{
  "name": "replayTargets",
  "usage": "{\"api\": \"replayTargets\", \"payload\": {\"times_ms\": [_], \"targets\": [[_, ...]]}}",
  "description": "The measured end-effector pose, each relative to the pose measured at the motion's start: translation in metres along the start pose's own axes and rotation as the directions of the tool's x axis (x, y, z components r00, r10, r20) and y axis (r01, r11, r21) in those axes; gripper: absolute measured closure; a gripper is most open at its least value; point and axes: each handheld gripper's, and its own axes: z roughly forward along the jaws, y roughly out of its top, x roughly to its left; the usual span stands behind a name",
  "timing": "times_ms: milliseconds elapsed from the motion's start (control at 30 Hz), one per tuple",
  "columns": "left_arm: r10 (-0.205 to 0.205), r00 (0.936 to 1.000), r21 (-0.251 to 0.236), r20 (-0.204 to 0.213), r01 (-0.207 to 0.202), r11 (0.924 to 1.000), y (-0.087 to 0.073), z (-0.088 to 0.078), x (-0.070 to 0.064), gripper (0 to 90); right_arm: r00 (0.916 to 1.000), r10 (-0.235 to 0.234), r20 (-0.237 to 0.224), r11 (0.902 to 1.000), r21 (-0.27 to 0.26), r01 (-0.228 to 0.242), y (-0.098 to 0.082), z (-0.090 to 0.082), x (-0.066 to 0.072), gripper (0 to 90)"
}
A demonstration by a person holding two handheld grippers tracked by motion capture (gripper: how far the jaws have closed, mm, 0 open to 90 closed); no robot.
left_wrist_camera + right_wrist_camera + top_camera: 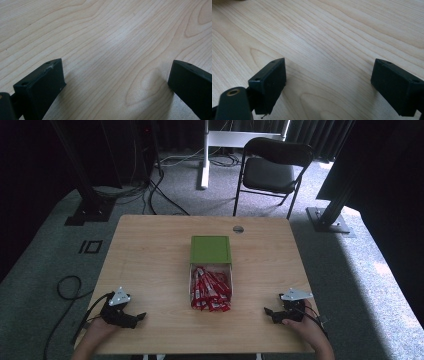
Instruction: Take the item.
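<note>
Left gripper view: the left gripper [116, 82] is seen with its jaws spread wide over bare table [105, 30], nothing between them. In the right gripper view the right gripper [328, 82] is likewise spread and empty above the wood. From the high view, both are held low near the table's near edge, well apart from each other. Between them, toward the middle, a white box [191, 279] lies open, its green lid [210, 249] hinged back on the far side, and a heap of red sachets [210, 291] is piled in it. The sachets are judged light, soft and somewhat slippery in their film; one is best pinched flat across a loose end on top of the heap.
</note>
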Motion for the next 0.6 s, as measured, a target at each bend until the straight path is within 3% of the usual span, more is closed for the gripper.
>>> {"api": "replayTargets", "payload": {"times_ms": [600], "targets": [[0.0, 1.0, 0.0, 0.001, 0.0, 1.0, 0.0, 0.0, 0.0001, 1.4, 1.0, 0.002, 0.004, 1.0, -0.003, -0.002, -0.0005, -0.0009, 0.0012, 13.9]]}}
